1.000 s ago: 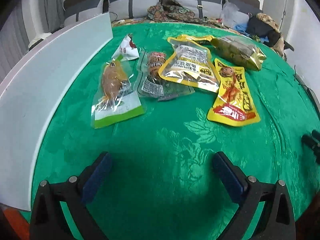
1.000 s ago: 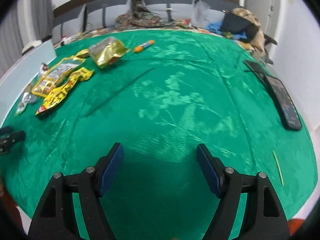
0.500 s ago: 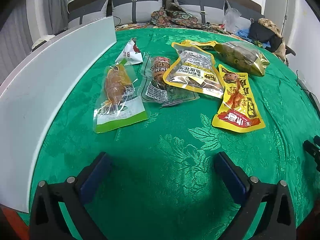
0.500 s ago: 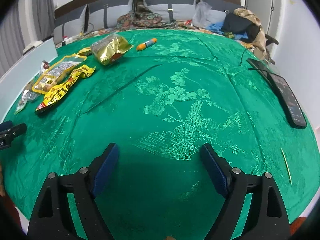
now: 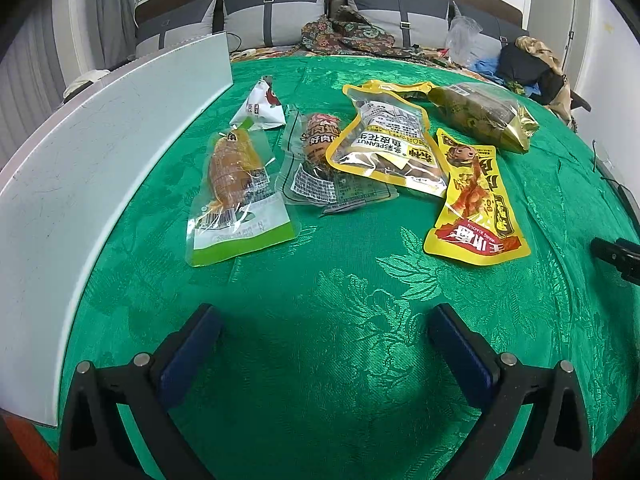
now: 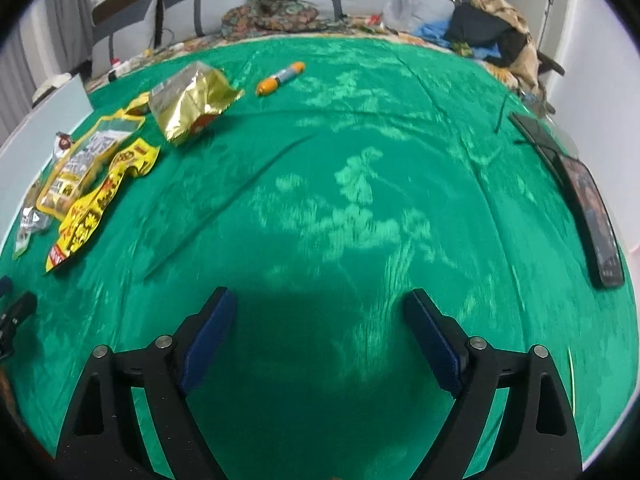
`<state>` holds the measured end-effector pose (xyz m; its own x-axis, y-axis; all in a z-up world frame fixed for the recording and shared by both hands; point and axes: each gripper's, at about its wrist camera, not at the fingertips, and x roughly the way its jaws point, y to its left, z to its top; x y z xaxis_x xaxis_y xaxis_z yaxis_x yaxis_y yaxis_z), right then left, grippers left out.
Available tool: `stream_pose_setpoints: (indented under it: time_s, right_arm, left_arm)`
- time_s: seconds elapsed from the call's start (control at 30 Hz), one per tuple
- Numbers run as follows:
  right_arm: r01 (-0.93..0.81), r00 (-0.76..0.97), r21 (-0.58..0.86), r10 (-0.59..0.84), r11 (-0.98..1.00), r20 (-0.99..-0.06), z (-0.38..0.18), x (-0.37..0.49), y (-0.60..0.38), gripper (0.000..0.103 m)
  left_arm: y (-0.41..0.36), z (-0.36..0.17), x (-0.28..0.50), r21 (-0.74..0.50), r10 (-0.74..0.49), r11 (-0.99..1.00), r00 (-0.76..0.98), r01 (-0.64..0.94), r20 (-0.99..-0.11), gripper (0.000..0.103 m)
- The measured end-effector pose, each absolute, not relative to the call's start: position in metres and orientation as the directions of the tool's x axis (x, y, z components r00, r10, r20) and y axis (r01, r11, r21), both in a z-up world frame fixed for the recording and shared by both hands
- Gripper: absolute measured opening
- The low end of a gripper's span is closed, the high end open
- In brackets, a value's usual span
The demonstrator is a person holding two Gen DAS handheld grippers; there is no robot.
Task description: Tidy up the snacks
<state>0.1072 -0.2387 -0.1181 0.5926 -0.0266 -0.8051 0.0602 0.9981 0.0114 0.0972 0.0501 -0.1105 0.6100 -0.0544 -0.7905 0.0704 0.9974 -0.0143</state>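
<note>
Right, from the left wrist view, the left gripper (image 5: 320, 340) hangs over bare green tablecloth (image 5: 340, 360) near the front edge, jaws spread wide and nothing between them. Ahead sits the cluster of snacks: the green-edged pouch (image 5: 236, 192) nearest, lying close to the white board (image 5: 100, 168) along the left edge; the small white sachet (image 5: 262, 106) behind it; the clear sausage pack (image 5: 332, 164) partly under the peanut pouch (image 5: 388, 148); the yellow-and-red pouch (image 5: 476, 200) toward the right, and the gold bag (image 5: 480, 116) at the back. To do this well, I'd take the green-edged pouch first, since it lies free of the others; come in low and pinch a sealed edge, not the filled middle. Over to the right wrist view, a bit blurred: the right gripper (image 6: 320, 340) also stands wide apart and empty above open cloth. The same snacks lie far off by the left edge, an orange tube (image 6: 280, 79) rests alone near the back edge, and a dark phone (image 6: 592, 208) lies along the right edge. That stray tube looks like the right hand's job; grip it across its width so it won't roll.
</note>
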Motion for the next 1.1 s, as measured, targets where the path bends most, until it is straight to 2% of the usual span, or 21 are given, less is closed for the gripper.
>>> stream_pose_setpoints:
  time_s: [0.1,1.1]
  right_arm:
    - [0.049,0.631,0.016,-0.019,0.999,-0.776,-0.1186,0.1019,-0.2411,0.092]
    - [0.049,0.63,0.015,-0.02,0.999,-0.776,-0.1187,0.1028,-0.2411,0.092]
  left_arm:
    - [0.0499,-0.1101,0.097,-0.014,-0.054,0.997,0.61,0.07,-0.79,0.103]
    - [0.0495,-0.1101,0.0968,-0.015,-0.055,0.997,0.61,0.07,-0.79,0.103]
